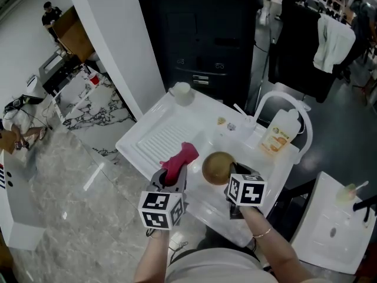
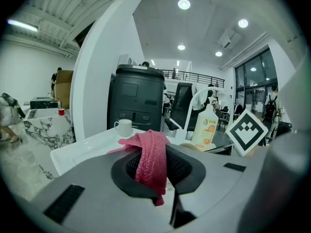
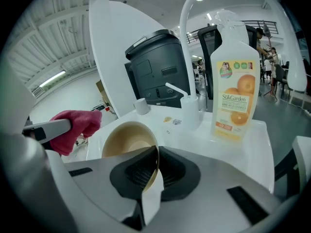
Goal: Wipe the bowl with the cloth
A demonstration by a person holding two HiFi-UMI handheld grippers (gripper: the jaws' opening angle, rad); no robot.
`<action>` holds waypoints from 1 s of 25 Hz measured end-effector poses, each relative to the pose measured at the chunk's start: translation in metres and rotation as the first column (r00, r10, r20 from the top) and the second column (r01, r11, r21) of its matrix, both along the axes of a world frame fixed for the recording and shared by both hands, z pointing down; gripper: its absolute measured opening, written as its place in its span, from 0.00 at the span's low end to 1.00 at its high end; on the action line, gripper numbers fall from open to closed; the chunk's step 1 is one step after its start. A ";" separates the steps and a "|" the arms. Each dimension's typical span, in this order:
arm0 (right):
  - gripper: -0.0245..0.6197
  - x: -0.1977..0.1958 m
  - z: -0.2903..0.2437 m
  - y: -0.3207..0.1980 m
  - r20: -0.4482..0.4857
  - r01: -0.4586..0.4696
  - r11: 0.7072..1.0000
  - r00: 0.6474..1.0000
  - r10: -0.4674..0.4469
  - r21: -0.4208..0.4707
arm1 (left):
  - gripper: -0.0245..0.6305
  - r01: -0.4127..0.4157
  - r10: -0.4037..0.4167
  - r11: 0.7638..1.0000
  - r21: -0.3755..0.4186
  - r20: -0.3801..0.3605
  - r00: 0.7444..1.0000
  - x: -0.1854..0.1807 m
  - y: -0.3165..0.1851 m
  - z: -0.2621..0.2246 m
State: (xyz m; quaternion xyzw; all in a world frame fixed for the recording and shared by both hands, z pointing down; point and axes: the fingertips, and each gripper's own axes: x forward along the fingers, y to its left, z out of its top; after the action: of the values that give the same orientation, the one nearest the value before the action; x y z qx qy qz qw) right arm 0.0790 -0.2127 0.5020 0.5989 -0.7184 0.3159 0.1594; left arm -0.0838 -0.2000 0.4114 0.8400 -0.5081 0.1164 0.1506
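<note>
white sink unit with ribbed drainboard (image 1: pixel 154 139), set before a black cabinet (image 1: pixel 203 40). a white cup (image 1: pixel 182 91) sits at the drainboard's far corner. an orange-labelled detergent bottle (image 1: pixel 278 133) stands beneath the arched white faucet (image 1: pixel 262 104).

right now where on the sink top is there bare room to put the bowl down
The ribbed draining board is bare, from the mug at its far corner to the pink cloth held at its near side. It is crowded along the far rim to the right, with small scraps, the tap and the soap bottle.
</note>
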 end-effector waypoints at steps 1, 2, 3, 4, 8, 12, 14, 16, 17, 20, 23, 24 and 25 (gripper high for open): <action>0.07 0.000 0.001 0.001 0.000 0.001 1.000 1.000 -0.001 -0.004 | 0.11 0.006 -0.006 1.000 0.004 -0.001 1.000 0.000 0.000 -0.001; 0.07 0.001 0.003 0.001 -0.001 0.002 1.000 1.000 -0.002 -0.007 | 0.11 0.010 -0.010 1.000 0.007 -0.001 1.000 -0.001 0.000 -0.001; 0.07 0.001 0.004 0.001 -0.002 0.003 1.000 1.000 -0.003 -0.010 | 0.11 0.013 -0.013 1.000 0.010 -0.002 1.000 -0.001 0.000 -0.002; 0.07 0.001 0.005 0.002 -0.002 0.004 1.000 1.000 -0.004 -0.014 | 0.11 0.015 -0.015 1.000 0.012 -0.003 1.000 -0.002 0.000 -0.002; 0.07 0.003 0.012 0.004 -0.003 0.008 1.000 1.000 -0.008 -0.029 | 0.11 0.024 -0.024 1.000 0.011 -0.004 1.000 -0.002 0.001 0.000; 0.07 0.006 0.020 0.003 -0.013 0.008 0.999 1.000 -0.008 -0.045 | 0.11 0.032 -0.032 0.999 0.007 -0.005 0.999 -0.001 0.001 0.002; 0.07 0.008 0.027 0.001 -0.017 0.008 0.998 1.000 -0.009 -0.059 | 0.11 0.038 -0.038 0.999 0.005 -0.004 0.999 -0.002 0.000 0.003; 0.07 0.010 0.035 -0.002 -0.024 0.009 0.997 1.000 -0.010 -0.076 | 0.11 0.044 -0.044 0.999 0.002 -0.002 0.999 -0.002 -0.001 0.006; 0.07 0.010 0.040 -0.004 -0.027 0.008 0.996 1.000 -0.010 -0.088 | 0.11 0.047 -0.047 0.999 -0.001 -0.001 0.999 -0.003 -0.002 0.007; 0.07 0.009 0.058 -0.010 -0.033 0.012 0.992 0.999 -0.016 -0.128 | 0.11 0.057 -0.057 0.998 -0.014 0.004 0.998 -0.006 -0.005 0.012; 0.07 0.006 0.077 -0.019 -0.034 0.020 0.986 0.999 -0.026 -0.166 | 0.11 0.070 -0.069 0.997 -0.022 0.018 0.997 -0.011 -0.010 0.019; 0.07 0.005 0.083 -0.022 -0.034 0.022 0.984 0.999 -0.029 -0.177 | 0.11 0.076 -0.075 0.997 -0.024 0.021 0.997 -0.012 -0.013 0.021; 0.07 0.003 0.089 -0.025 -0.034 0.025 0.982 0.999 -0.032 -0.187 | 0.11 0.082 -0.081 0.996 -0.028 0.021 0.996 -0.014 -0.014 0.022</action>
State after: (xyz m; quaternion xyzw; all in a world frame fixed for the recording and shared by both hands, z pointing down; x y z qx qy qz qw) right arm 0.0820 -0.2378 0.5912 0.5769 -0.6910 0.3683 0.2325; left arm -0.0978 -0.2145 0.4336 0.8150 -0.5417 0.1257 0.1626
